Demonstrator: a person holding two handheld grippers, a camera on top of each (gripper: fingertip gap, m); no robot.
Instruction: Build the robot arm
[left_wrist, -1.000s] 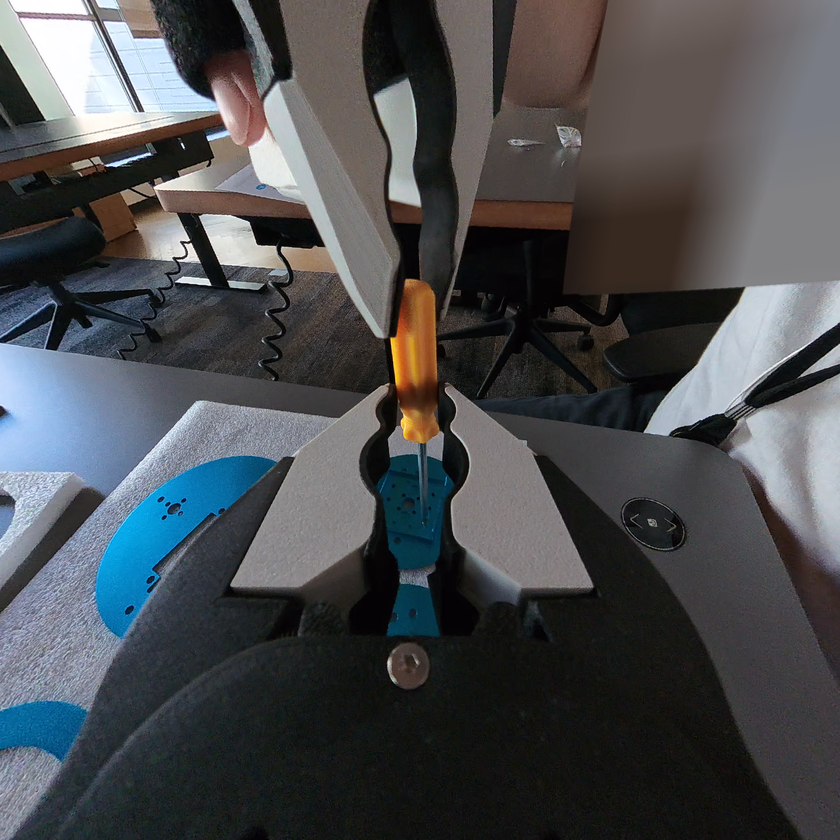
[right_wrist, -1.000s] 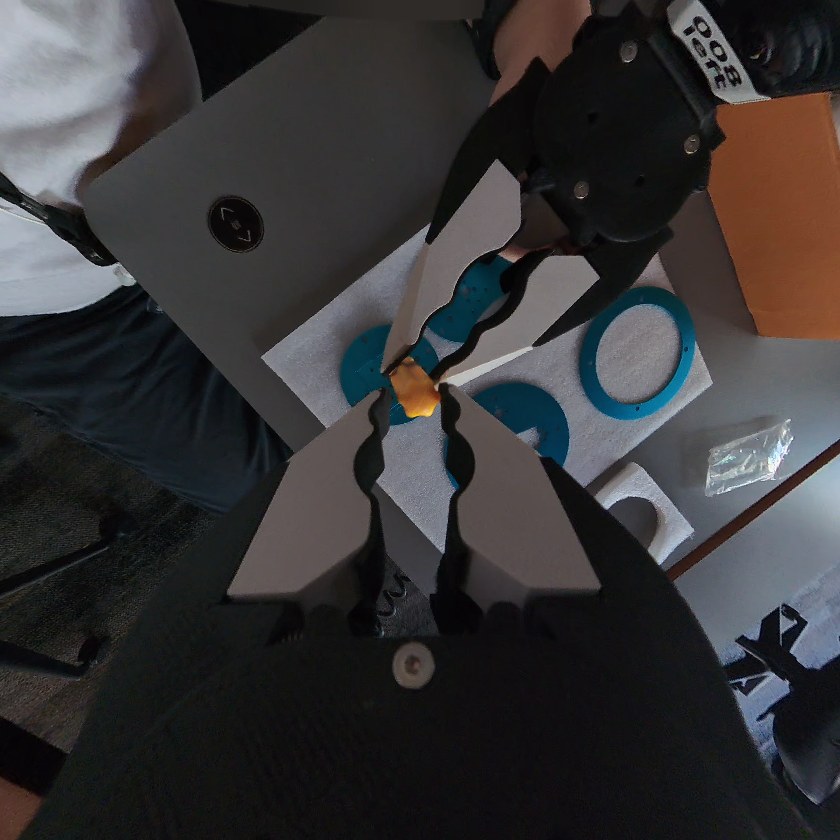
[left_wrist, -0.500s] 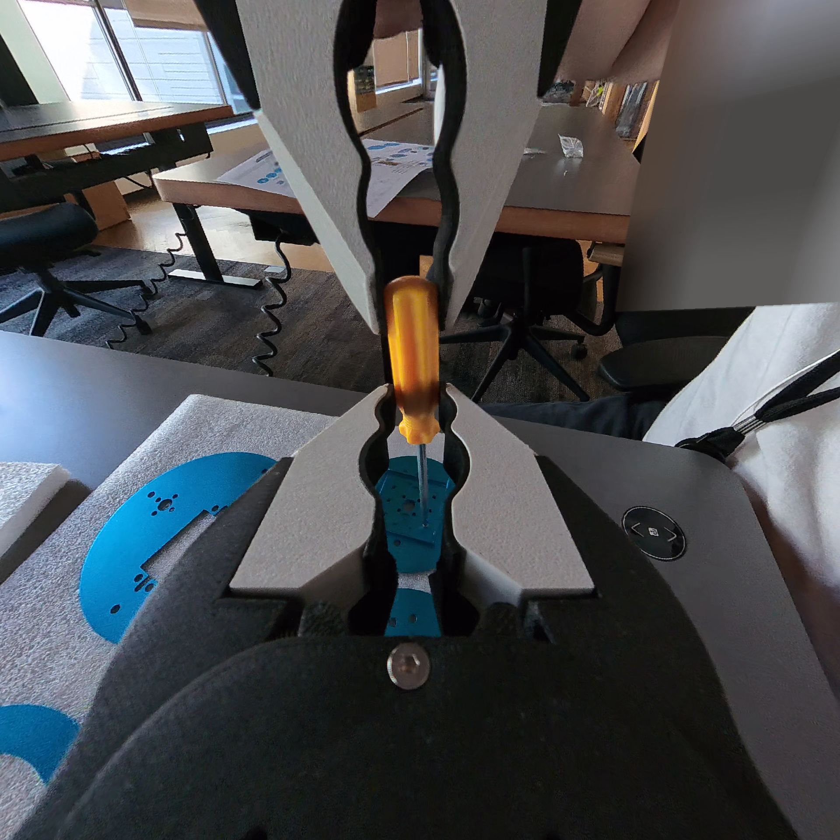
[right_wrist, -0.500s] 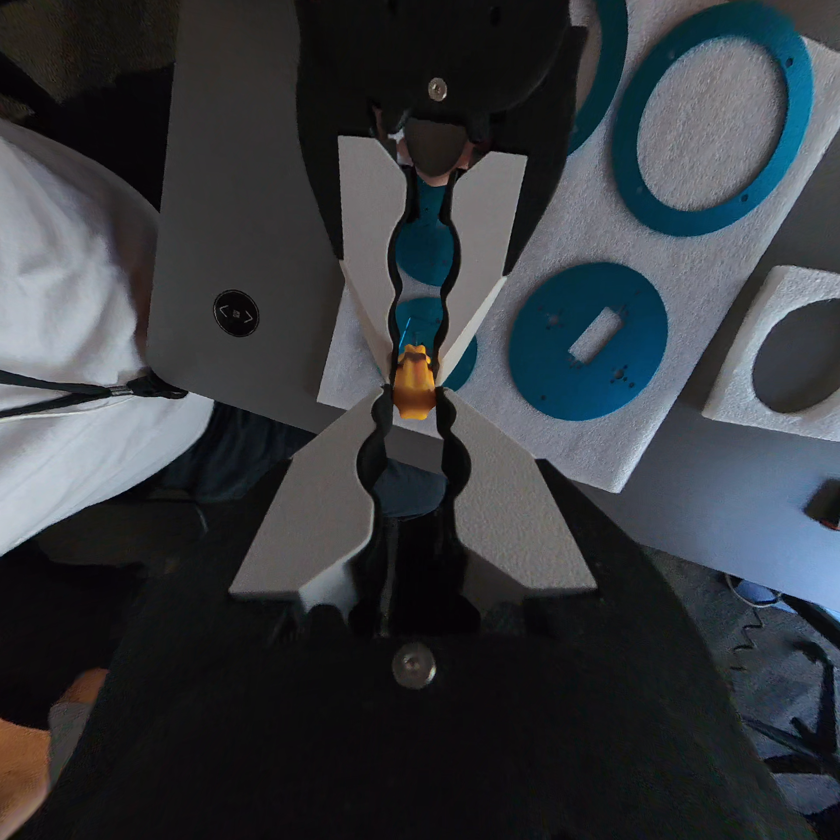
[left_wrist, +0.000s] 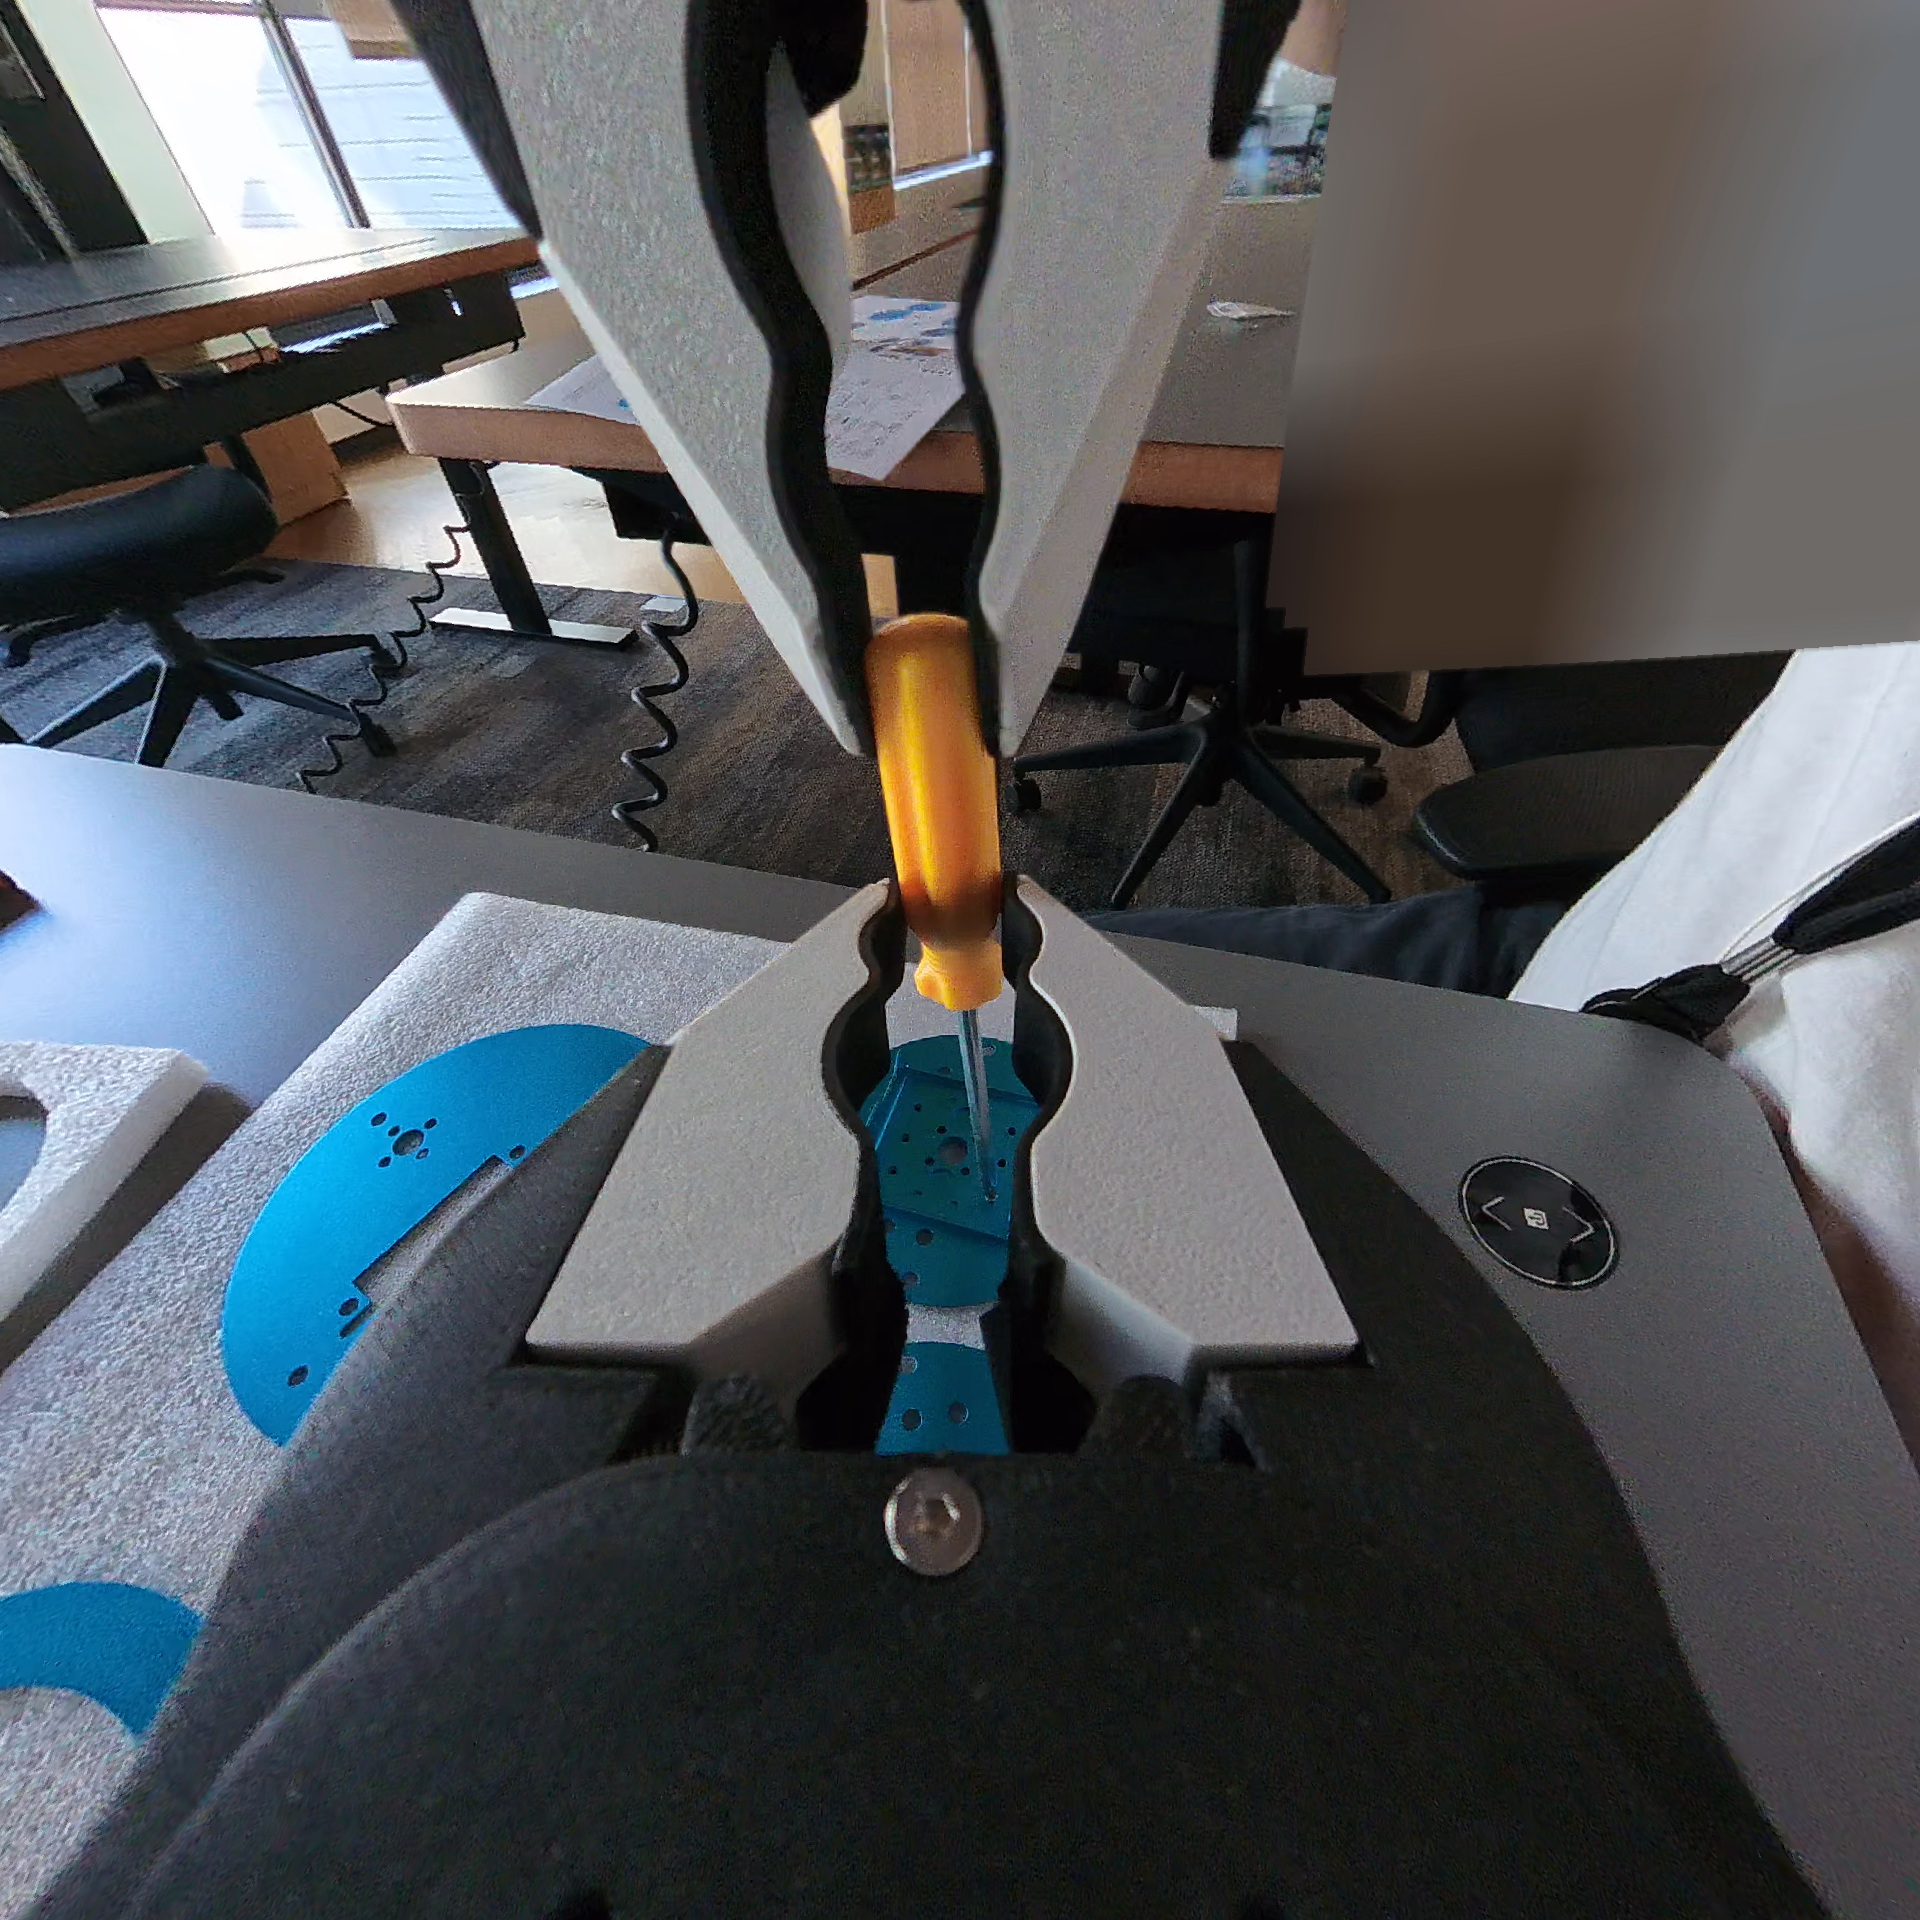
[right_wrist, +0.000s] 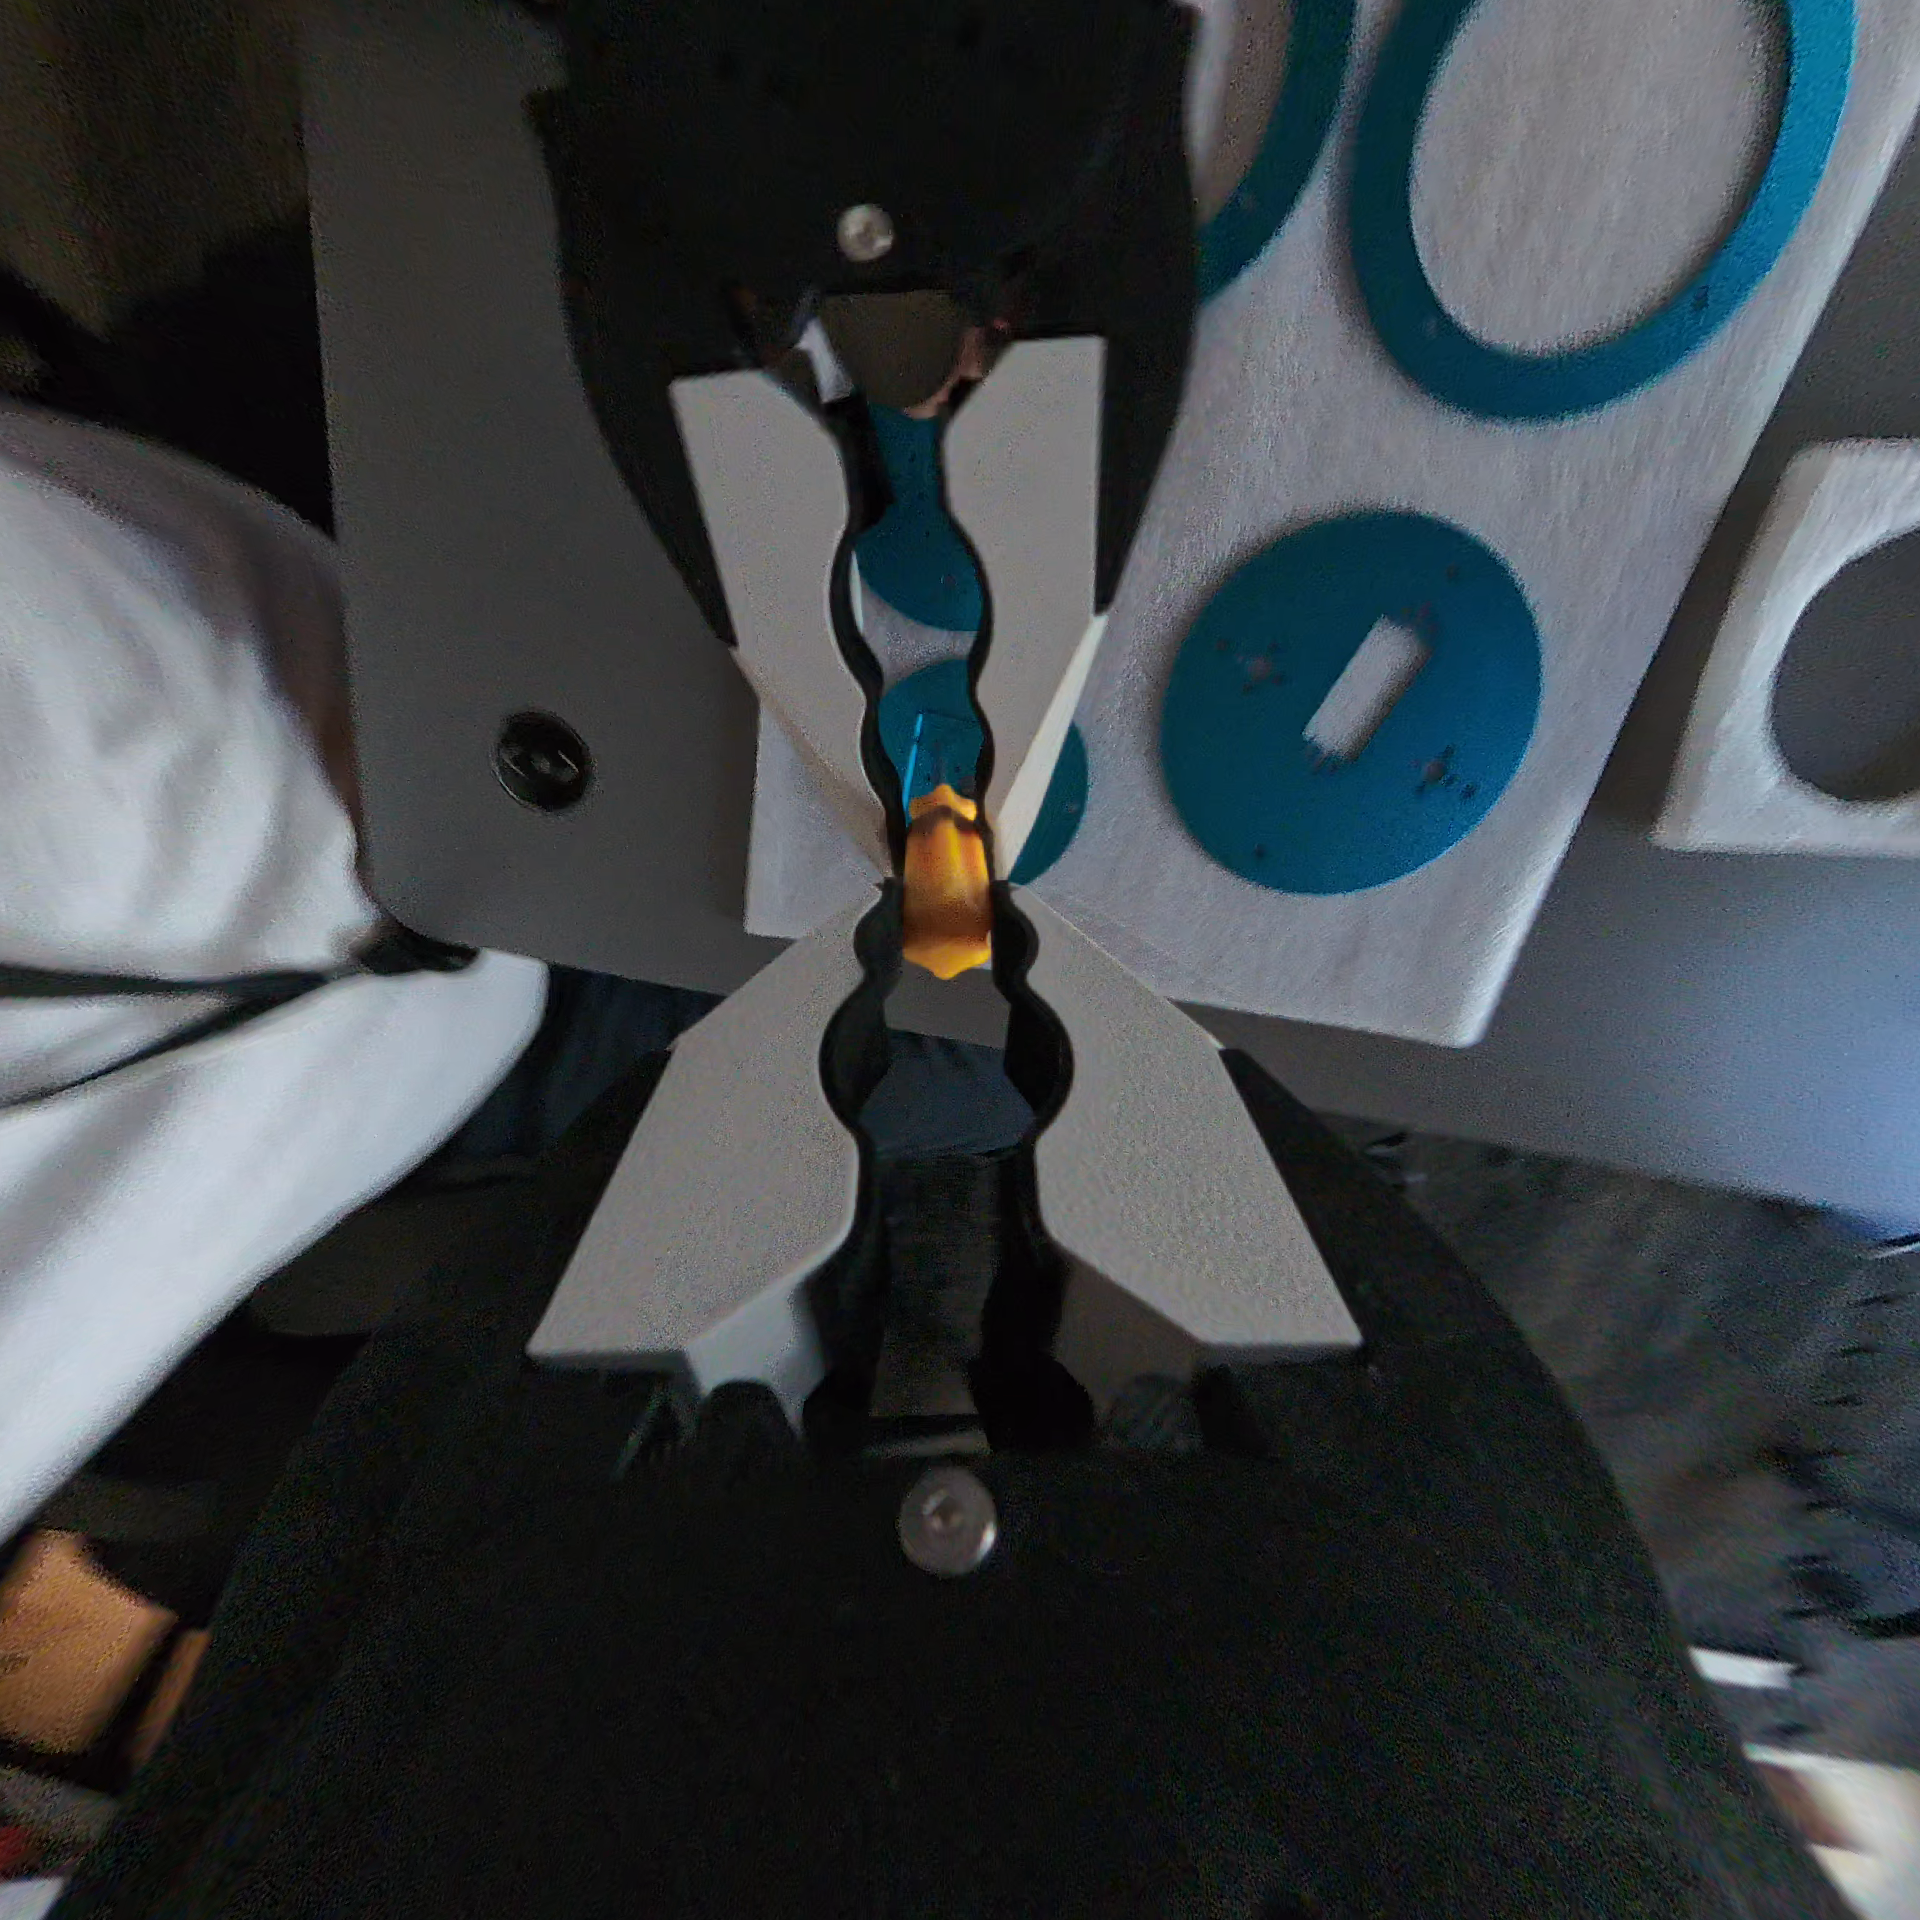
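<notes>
A: Where's the driver (left_wrist: 935, 790) rn?

B: Upright over the foam pad (left_wrist: 125, 1382), tip down on a small blue plate (left_wrist: 940, 1164) w/ holes. Both grippers are on the orange handle. Right gripper (left_wrist: 920, 727) comes from above, jaws pinching the top end. Left gripper (left_wrist: 945, 904) comes in level, jaws pressed on the lower handle just above the shaft

A: Same from the other cam?

B: Yep. Right wrist view looks down the handle end (right_wrist: 943, 899), own jaws clamped on it, left gripper (right_wrist: 935, 821) opposite, also clamped

A: How'll it handle?

B: My guess: light, stiff, smooth plastic handle so it could spin or slip in the jaws. Thin shaft, prob bends if pushed sideways. Handle is the place to grip, not the shaft. The plate looks like thin metal, rigid, may skate on the foam

A: Anything holding stuff?

B: Only the pad as a tray: blue disc w/ a slot (right_wrist: 1351, 701), blue ring (right_wrist: 1605, 197), part of another ring beside it, all flat, apart. A second foam block w/ a round cutout (right_wrist: 1745, 665) sits beside on the bench (left_wrist: 1558, 1091), cutout looks empty
</notes>
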